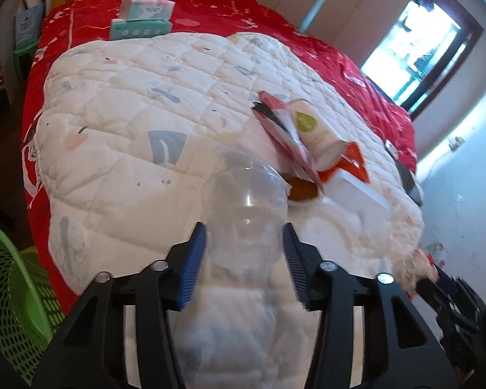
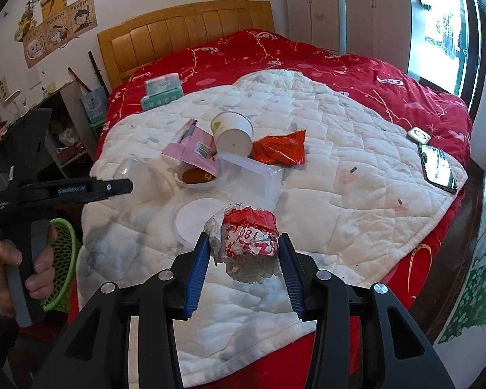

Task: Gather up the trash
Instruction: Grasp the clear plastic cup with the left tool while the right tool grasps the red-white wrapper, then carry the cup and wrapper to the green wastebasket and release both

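The right hand-held gripper clamps a crumpled red-and-white wrapper, its long axis crosswise between the pads, above the white quilt's near edge. The left hand-held gripper brackets a clear plastic cup, seemingly pointing away; contact is unclear. The green mesh basket sits left beside the bed. Bare quilt lies rightward.

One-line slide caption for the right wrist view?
Right tongs grip a crumpled red-and-white wrapper above the white quilt.
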{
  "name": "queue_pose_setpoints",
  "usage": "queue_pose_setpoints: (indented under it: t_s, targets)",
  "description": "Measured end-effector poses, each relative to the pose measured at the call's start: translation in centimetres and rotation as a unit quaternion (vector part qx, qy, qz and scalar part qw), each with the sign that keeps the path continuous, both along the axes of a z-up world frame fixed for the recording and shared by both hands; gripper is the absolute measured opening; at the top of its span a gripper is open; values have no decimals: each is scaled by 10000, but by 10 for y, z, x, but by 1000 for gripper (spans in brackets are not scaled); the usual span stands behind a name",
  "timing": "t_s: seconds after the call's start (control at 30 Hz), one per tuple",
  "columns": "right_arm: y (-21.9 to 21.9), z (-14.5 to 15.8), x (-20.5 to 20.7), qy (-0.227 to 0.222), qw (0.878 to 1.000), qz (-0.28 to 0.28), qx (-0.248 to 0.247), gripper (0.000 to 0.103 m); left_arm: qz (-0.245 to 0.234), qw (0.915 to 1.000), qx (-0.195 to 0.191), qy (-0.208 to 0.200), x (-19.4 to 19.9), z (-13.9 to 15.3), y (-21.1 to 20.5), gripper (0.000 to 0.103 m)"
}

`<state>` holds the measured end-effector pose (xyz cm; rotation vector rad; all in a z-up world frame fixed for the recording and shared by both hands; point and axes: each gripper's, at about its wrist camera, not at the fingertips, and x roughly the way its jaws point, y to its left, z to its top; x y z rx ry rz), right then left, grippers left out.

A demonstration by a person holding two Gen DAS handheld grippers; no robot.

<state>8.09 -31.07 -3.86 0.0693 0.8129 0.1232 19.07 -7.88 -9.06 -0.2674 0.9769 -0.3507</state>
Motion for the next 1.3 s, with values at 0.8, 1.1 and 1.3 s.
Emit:
queue_pose_setpoints:
  t_s: [0.8, 1.1, 1.3]
  targets:
    - [88, 30, -17, -320, 9947, 948, 238, 42, 771, 9959, 446, -154, -95, 37, 115, 43]
    - [156, 32, -14, -303, 9850, 1680, 258, 42, 1627, 9841, 692, 160, -128, 14, 193, 44]
    - [194, 31, -12, -228, 9777, 2068, 274, 42, 2047, 9754, 668, 464, -141, -9, 231, 44]
